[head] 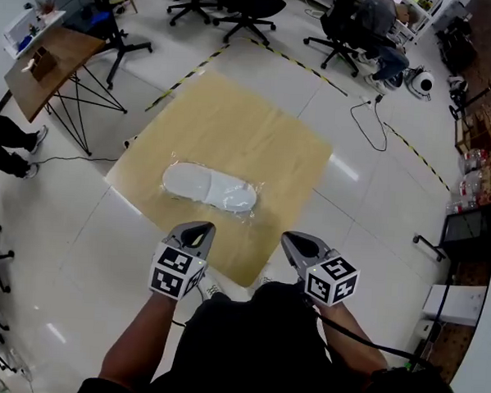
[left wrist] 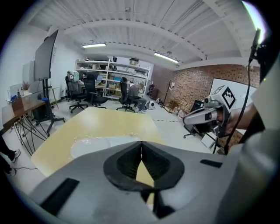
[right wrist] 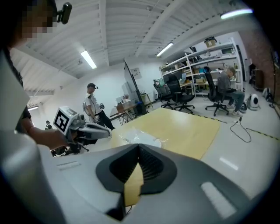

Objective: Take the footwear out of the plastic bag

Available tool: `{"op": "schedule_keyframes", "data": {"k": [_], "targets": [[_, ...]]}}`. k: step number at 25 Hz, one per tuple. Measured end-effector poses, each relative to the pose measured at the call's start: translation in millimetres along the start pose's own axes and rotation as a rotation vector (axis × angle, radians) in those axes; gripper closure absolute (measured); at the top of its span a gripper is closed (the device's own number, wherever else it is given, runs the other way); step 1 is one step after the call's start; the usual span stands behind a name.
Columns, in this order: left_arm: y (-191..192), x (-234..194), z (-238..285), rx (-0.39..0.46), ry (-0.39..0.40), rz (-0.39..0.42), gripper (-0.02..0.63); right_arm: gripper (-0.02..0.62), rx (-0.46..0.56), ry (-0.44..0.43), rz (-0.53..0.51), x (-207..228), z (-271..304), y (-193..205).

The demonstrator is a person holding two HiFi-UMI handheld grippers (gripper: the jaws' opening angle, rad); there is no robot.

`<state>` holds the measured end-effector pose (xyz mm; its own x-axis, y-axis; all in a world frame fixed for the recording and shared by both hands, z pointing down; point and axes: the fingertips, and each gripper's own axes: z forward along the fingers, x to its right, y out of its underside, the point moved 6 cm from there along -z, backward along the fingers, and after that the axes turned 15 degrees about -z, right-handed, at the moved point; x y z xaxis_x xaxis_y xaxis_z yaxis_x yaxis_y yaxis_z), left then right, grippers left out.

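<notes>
White footwear sealed in a clear plastic bag lies on a yellow floor mat; the same bag shows in the left gripper view, and as a crinkled bag in the right gripper view. My left gripper hovers shut and empty, held well above the floor on the bag's near side. Beside it, to the right, my right gripper is also shut with nothing between its jaws. Each gripper view shows the other gripper from the side: the right gripper and the left gripper.
A folding wooden table stands at the left. Office chairs and a seated person are at the far end. Black-yellow tape and a cable run on the tiled floor. Boxes and a cabinet line the right side.
</notes>
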<state>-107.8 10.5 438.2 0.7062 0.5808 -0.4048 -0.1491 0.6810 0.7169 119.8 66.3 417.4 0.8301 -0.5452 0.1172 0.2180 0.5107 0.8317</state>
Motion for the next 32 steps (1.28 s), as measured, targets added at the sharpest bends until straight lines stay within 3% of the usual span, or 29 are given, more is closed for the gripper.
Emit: {"op": "schedule_keyframes", "data": {"k": [4, 9, 12, 15, 20, 32], "targets": [[-16, -25, 40, -0.038, -0.041, 0.064, 0.597, 0.592, -0.048, 0.018, -0.06, 23, 15, 8], [-25, -53, 103, -0.209, -0.113, 0.135, 0.58, 0.592, -0.102, -0.021, -0.218, 64, 54, 5], [-23, -65, 140, -0.315, -0.151, 0.137, 0.575, 0.592, -0.145, -0.047, -0.282, 95, 83, 5], [-3, -76, 161, -0.39, -0.17, 0.097, 0.575, 0.592, -0.146, -0.081, -0.276, 111, 117, 3], [12, -75, 157, -0.319, -0.192, -0.022, 0.58, 0.592, -0.189, -0.159, -0.296, 109, 163, 20], [16, -83, 157, -0.387, -0.235, -0.016, 0.581, 0.592, -0.335, -0.174, -0.487, 131, 177, 69]]}}
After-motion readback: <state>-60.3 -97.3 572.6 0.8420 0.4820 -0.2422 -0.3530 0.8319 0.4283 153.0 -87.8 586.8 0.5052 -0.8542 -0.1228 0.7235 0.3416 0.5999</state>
